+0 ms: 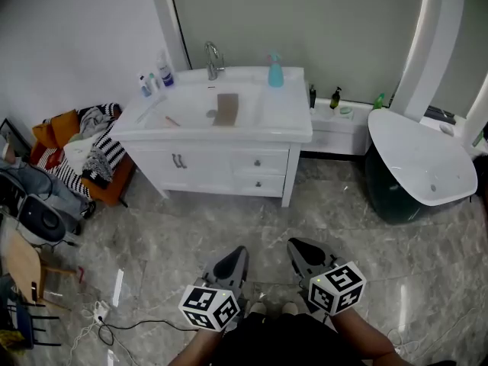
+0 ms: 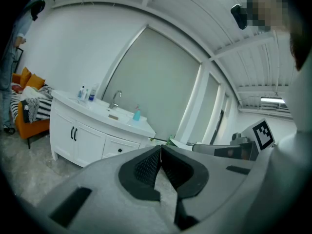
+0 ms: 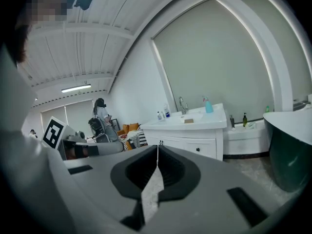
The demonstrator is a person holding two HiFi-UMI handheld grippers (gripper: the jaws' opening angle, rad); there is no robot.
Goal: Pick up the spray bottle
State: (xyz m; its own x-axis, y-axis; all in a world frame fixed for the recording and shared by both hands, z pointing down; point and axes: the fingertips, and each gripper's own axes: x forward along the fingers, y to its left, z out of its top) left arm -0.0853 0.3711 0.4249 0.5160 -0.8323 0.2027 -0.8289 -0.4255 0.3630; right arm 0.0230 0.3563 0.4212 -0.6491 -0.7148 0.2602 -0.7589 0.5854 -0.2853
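Observation:
A light blue spray bottle [image 1: 275, 71] stands upright at the back right of the white vanity top [image 1: 286, 120], right of the tap [image 1: 213, 59]. It shows small in the left gripper view [image 2: 137, 114] and the right gripper view [image 3: 208, 105]. Both grippers are held low over the floor, far in front of the vanity. My left gripper [image 1: 232, 261] is shut with nothing in it; its tips meet in its own view [image 2: 160, 147]. My right gripper [image 1: 299, 252] is likewise shut and empty, its tips touching in its own view [image 3: 157, 147].
A brown cloth [image 1: 227, 108] lies in the basin; small bottles [image 1: 164, 71] stand at the back left. A dark tub with a white rim [image 1: 423, 158] stands right. An orange chair piled with clothes [image 1: 88, 147] is left of the vanity, with cables [image 1: 114, 328] on the floor.

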